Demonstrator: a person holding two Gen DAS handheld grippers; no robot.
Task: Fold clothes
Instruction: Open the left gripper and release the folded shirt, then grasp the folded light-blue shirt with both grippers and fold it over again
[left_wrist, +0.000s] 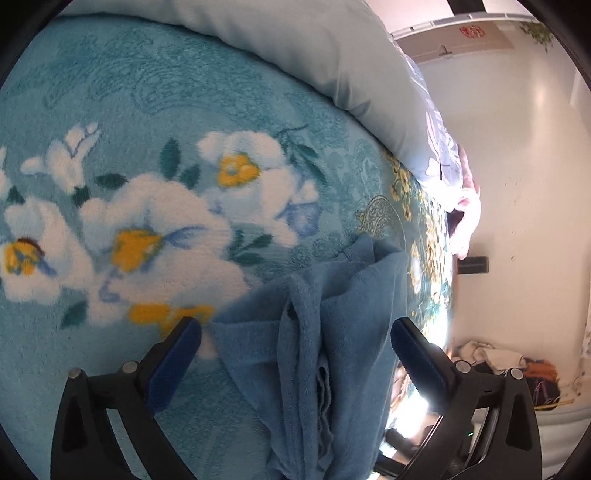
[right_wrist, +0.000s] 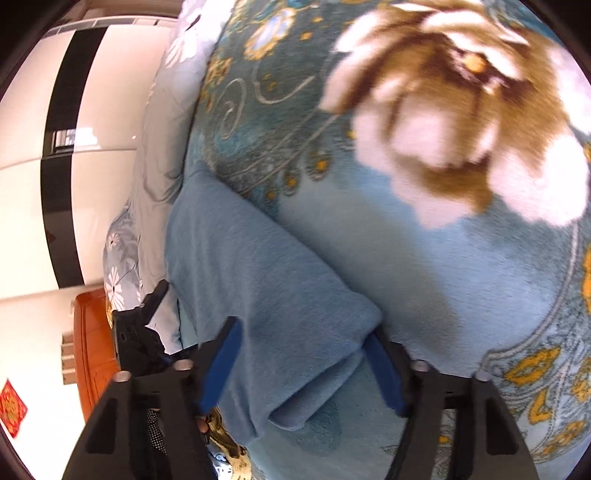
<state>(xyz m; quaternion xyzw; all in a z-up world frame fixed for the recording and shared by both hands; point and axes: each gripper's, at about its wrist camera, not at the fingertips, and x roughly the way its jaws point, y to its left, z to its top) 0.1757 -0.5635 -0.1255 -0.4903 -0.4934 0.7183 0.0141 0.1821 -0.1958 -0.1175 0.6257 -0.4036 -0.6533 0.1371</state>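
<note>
Now mid-fold: plain blue fleece garment (left_wrist: 325, 332) bunched at bed edge. Left hand-held gripper (left_wrist: 295, 332) released, straddling it; right hand-held gripper (right_wrist: 303, 350) around a fold, grip uncertain. Next: pinch firmly.

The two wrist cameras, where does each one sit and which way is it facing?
Left wrist: on the left gripper, looking down along open fingers at the bunched blue cloth on the floral blanket.
Right wrist: on the right gripper, looking down; fingers straddle the cloth's corner.
Shared: the cloth, the blanket, and the left gripper shows at the left edge.
</note>
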